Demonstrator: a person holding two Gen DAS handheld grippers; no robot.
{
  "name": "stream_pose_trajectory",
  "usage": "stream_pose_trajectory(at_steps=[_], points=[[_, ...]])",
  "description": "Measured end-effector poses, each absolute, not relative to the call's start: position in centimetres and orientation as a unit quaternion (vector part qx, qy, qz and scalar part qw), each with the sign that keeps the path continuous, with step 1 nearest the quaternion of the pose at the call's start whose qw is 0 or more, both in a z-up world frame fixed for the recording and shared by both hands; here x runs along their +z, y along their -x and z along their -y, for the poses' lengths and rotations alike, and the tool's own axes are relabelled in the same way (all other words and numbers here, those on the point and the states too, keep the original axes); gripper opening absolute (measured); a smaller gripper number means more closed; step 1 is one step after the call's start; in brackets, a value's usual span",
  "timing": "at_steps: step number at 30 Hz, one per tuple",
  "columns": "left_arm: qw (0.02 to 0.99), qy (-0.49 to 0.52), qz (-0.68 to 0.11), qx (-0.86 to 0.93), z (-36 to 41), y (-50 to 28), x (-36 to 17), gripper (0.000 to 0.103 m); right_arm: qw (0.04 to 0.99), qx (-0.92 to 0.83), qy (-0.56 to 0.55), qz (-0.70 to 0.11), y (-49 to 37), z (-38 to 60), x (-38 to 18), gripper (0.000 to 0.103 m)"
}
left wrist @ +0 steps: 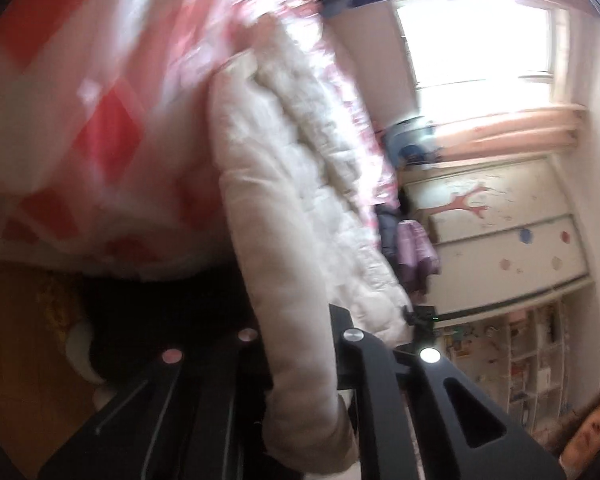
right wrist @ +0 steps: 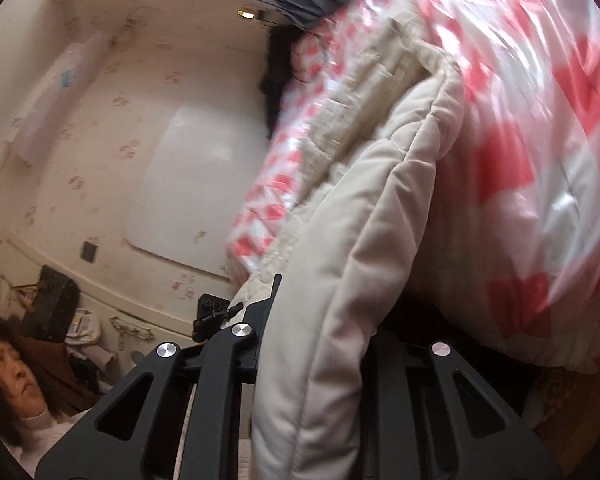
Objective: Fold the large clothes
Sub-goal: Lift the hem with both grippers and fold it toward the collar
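Observation:
A thick cream quilted garment [left wrist: 292,200] hangs stretched between my two grippers, above a bed with a red-and-white checked cover [left wrist: 80,128]. My left gripper [left wrist: 300,332] is shut on one padded edge of the garment, which runs down between its black fingers. My right gripper [right wrist: 320,320] is shut on another padded edge of the same garment [right wrist: 360,220], beside the checked cover [right wrist: 540,140]. The other gripper [left wrist: 420,316] shows small past the garment in the left wrist view, and likewise in the right wrist view [right wrist: 216,312]. Both views are tilted and blurred.
A bright window [left wrist: 480,40], a decorated wardrobe [left wrist: 500,220] and shelves [left wrist: 520,360] stand behind in the left wrist view. In the right wrist view a wallpapered wall [right wrist: 120,140], a dark bag [right wrist: 52,300] and the person's face [right wrist: 12,376] show.

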State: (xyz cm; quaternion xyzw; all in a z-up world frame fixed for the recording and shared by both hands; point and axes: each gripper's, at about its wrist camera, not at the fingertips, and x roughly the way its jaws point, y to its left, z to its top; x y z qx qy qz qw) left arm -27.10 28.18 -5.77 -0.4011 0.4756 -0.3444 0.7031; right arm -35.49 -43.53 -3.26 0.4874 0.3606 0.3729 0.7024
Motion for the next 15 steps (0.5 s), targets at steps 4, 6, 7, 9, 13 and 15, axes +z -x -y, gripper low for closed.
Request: stream_pose_trajectory(at_steps=[4, 6, 7, 9, 13, 15], points=[[0.695, 0.362, -0.491, -0.380, -27.6, 27.7, -4.9, 0.013, 0.691, 0.389, -0.478, -0.376, 36.4, 44.3, -3.1, 0.025], [0.678, 0.355, -0.525, -0.373, -28.0, 27.6, -7.0, 0.027, 0.671, 0.382, -0.481, -0.417, 36.7, 44.1, -5.2, 0.043], [0.665, 0.356, -0.542, -0.370, -28.0, 27.5, -8.4, 0.050, 0.660, 0.376, -0.485, -0.433, 36.8, 44.1, -6.4, 0.055], [0.661, 0.365, -0.557, -0.344, -28.7, 27.6, -10.5, 0.072, 0.641, 0.361, -0.495, -0.462, 37.4, 44.1, -9.1, 0.059], [0.648, 0.406, -0.557, -0.324, -29.1, 27.7, -13.3, 0.073, 0.634, 0.359, -0.527, -0.439, 38.5, 44.8, -11.5, 0.059], [0.655, 0.409, -0.547, -0.322, -28.6, 27.9, -13.0, 0.064, 0.647, 0.359, -0.525, -0.421, 38.7, 44.8, -11.2, 0.053]])
